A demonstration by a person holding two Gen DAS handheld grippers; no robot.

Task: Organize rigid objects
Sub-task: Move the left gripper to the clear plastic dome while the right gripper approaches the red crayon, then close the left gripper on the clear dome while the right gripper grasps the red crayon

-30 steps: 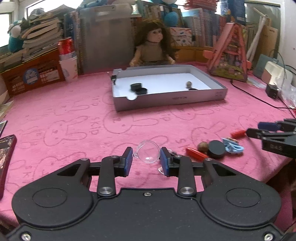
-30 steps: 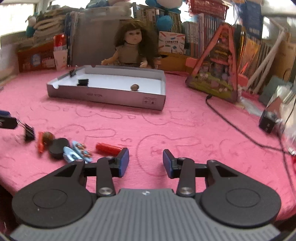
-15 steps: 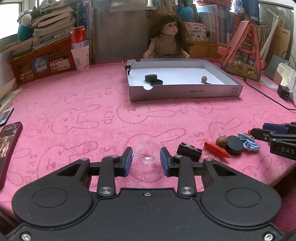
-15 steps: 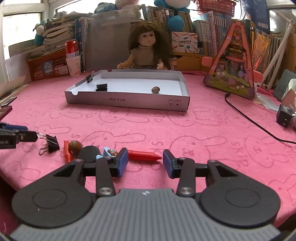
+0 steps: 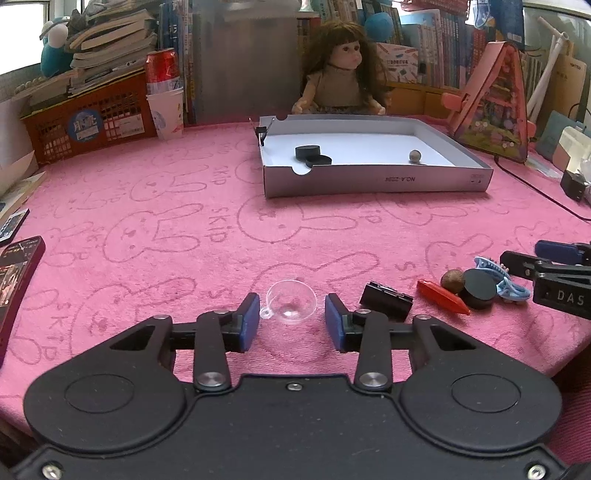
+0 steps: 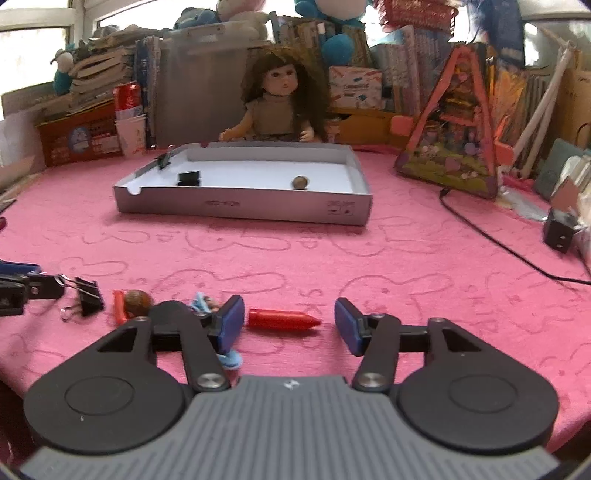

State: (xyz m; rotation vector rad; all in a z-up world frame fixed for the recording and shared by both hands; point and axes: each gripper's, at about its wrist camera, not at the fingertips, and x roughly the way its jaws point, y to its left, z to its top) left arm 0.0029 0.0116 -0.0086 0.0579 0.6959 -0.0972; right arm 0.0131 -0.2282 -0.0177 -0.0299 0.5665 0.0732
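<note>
A: Nearest in?
B: The left hand-held gripper (image 5: 291, 322) has just been opening; the clear dome (image 5: 291, 301) sits loose between its pads. The right hand-held gripper (image 6: 289, 325) has just been widening around the red crayon (image 6: 282, 319), untouched.
A: Farther out?
B: Pink surface (image 5: 147, 229); at twelve o'clock the white tray (image 5: 373, 182), then a doll (image 5: 341, 74) and book stacks (image 5: 110, 29).
</note>
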